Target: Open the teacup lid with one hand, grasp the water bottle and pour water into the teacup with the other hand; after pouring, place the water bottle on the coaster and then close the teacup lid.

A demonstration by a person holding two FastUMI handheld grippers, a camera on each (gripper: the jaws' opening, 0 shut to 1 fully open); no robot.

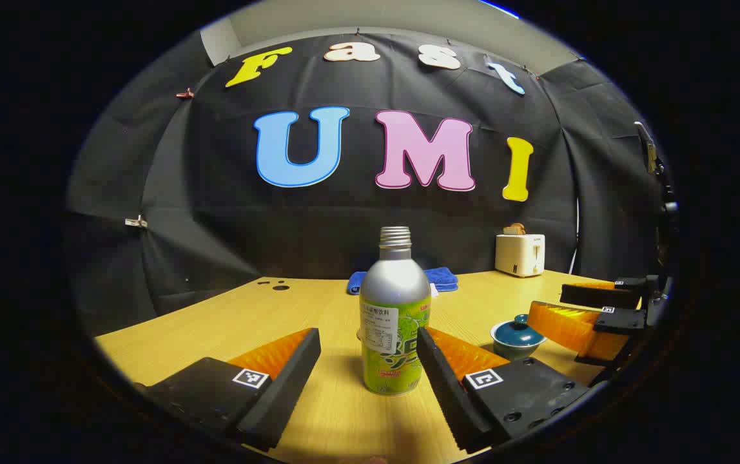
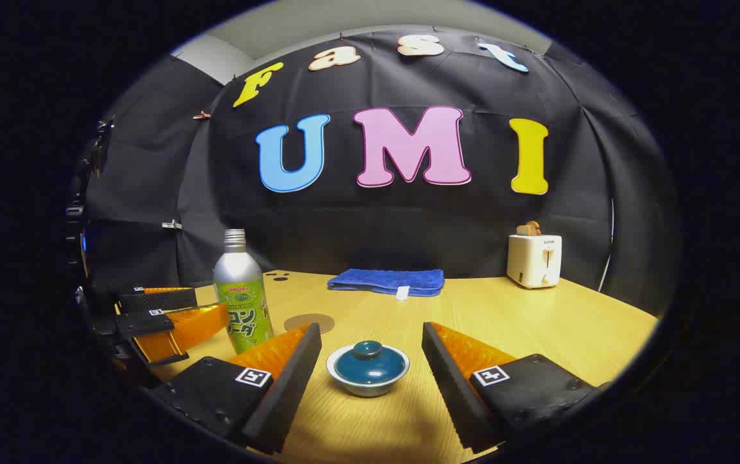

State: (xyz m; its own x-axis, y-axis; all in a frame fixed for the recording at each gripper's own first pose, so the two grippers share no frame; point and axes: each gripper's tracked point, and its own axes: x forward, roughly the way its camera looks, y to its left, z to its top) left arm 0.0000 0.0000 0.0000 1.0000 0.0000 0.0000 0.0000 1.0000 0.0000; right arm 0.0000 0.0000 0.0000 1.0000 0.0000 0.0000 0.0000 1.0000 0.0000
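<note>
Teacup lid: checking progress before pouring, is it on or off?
On: the lid sits on the teacup, covering it.

Table (image 2: 537, 322): bottle (image 2: 241, 293), teacup (image 2: 368, 370), cloth (image 2: 386, 281), perhaps coaster (image 2: 309, 322).

Bottle (image 1: 394, 316): silver metal body, green label, threaded neck uncapped; stands upright on the wood table.
Teacup (image 2: 368, 381): small pale bowl, upright on the table, well apart from the bottle.
Lid (image 2: 369, 362): teal dome with round knob, seated on the teacup.
Coaster (image 2: 309, 322): flat brown disc, bare, just beside the bottle's base.
</note>
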